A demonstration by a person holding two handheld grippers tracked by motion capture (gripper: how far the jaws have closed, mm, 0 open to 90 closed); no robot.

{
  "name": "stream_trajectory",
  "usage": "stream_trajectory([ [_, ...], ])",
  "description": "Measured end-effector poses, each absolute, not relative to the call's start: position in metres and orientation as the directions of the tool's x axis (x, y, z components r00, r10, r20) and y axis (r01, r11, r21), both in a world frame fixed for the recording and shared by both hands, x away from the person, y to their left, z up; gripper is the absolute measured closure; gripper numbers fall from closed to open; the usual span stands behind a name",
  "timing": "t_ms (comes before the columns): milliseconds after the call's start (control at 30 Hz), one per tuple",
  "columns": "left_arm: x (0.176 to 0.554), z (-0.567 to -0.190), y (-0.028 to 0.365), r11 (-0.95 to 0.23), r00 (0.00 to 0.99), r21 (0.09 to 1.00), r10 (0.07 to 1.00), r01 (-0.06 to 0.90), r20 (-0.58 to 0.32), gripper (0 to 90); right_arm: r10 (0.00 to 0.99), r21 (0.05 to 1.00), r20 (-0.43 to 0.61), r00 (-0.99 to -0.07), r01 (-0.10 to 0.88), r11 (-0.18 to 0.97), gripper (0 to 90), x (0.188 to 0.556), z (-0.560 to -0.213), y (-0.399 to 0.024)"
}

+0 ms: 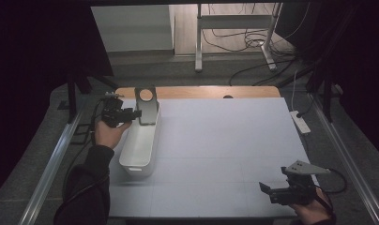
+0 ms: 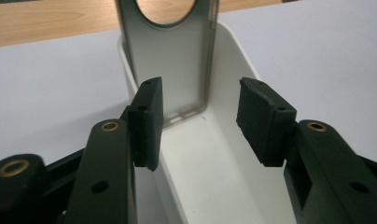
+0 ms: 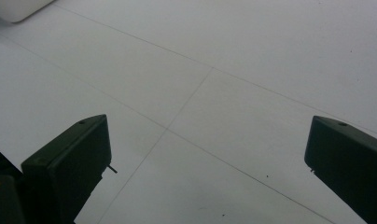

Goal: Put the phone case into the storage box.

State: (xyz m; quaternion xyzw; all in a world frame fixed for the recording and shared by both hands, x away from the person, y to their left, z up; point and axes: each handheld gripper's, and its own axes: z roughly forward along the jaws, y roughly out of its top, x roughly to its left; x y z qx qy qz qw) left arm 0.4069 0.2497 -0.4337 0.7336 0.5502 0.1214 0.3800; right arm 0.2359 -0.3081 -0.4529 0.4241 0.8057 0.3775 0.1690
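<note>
White bin point(image 1: 140, 146) with grey phone case point(image 1: 147, 106) standing at its far end — left gripper point(image 1: 131, 114) alongside.

One table point(image 1: 225, 154), one long bin with its axis running near to far, one case, upright and leaning on the far wall, just ahead of the left gripper point(image 2: 199, 120) — jaws spread, nothing pinched. Right gripper point(image 1: 267, 188) sits well apart over bare table, jaws wide, empty.

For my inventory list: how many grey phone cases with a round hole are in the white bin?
1. The grey phone case stands upright at the far end of the white plastic bin; the bin floor elsewhere looks bare.
</note>
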Motion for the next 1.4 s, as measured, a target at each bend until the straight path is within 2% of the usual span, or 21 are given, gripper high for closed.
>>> stream_trajectory([
  [300, 0.393, -0.431, 0.243, -0.144, 0.403, 0.693, 0.886, 0.707, -0.228, 48.0, 0.81, 0.754, 0.046, -0.584, 0.553, 0.355, 0.9, 0.236, -0.453, -0.308],
  [567, 0.381, -0.429, 0.238, -0.159, 0.462, 0.714, 0.851, 0.682, -0.252, 40.3, 0.811, 0.754, 0.046, -0.584, 0.553, 0.356, 0.8, 0.236, -0.453, -0.308],
  [1000, 0.363, -0.429, 0.225, -0.2, 0.51, 0.729, 0.829, 0.655, -0.231, 25.9, 0.81, 0.753, 0.044, -0.584, 0.552, 0.357, 0.8, 0.236, -0.453, -0.307],
  [1400, 0.351, -0.428, 0.216, -0.213, 0.53, 0.741, 0.819, 0.637, -0.22, 19.3, 0.81, 0.753, 0.044, -0.585, 0.553, 0.358, 0.7, 0.236, -0.453, -0.307],
])
